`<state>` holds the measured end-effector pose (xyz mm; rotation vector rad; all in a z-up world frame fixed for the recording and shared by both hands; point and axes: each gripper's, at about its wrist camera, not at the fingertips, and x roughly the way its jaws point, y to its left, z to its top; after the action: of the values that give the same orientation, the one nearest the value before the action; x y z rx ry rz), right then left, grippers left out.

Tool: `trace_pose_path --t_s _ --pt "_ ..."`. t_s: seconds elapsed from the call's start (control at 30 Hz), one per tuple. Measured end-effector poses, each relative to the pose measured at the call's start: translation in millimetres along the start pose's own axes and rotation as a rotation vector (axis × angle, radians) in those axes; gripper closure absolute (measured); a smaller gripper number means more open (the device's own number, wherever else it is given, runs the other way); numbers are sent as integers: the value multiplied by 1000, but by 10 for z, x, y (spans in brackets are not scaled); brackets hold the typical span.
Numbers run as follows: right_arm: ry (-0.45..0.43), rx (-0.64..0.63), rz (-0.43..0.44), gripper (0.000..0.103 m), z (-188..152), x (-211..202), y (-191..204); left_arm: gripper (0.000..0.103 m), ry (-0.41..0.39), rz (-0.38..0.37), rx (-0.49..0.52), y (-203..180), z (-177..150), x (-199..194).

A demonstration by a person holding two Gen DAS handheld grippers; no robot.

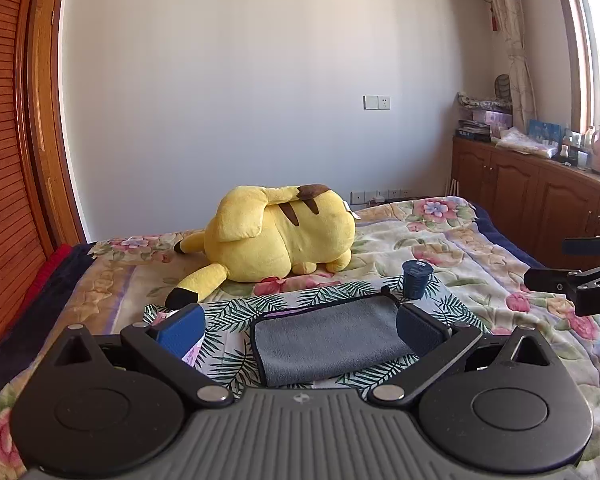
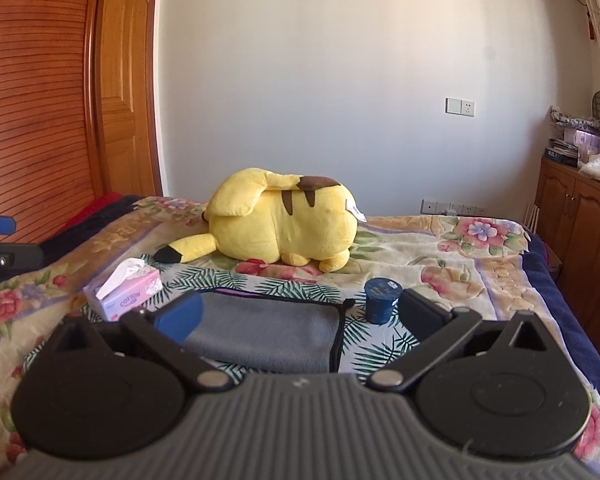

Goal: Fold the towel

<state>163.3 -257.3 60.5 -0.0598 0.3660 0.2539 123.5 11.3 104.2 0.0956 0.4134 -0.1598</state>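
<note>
Grey towel (image 1: 332,340) lies folded, black-edged, flat; both hand-held grippers (image 1: 300,330) (image 2: 300,312) spread apart, empty.

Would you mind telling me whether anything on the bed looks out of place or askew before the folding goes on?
Nothing looks spilled or damaged. The grey towel lies flat and folded on the leaf-print cloth. The small blue cup stands upright just off its right corner, close enough to be knocked. The tissue box sits to the left, apart.

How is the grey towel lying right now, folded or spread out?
Folded. The grey towel lies as a compact rectangle, a rounded doubled edge nearest the camera, flat on the leaf-print cloth.
</note>
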Motion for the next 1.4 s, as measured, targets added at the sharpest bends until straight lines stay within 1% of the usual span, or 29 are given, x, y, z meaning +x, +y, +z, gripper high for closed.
trace_pose_path --t_s 0.13,0.4,0.73,0.83,1.03,1.17,1.3,1.4 --pt "1 -1 5 0 -64 -128 62 16 -18 -9 -23 -4 -87 -122" --pt "-1 -12 20 0 -250 -335 219 16 -12 0 -26 0 -297 -277" --pt "17 5 35 0 -447 -440 346 16 14 6 -63 -19 -643 -384" --pt "17 19 40 0 -500 -469 370 16 17 11 -54 -52 -744 -390" --pt "26 37 24 0 -644 -477 381 16 34 26 -29 -136 -930 -373" --pt "32 33 1 0 -761 -494 366 16 43 20 -33 -176 -1048 -382" --pt "46 44 -10 0 -869 -516 345 16 53 20 -7 -239 -1166 -372" --pt "54 41 -18 0 -950 -537 370 16 62 18 -12 -266 -1245 -368"
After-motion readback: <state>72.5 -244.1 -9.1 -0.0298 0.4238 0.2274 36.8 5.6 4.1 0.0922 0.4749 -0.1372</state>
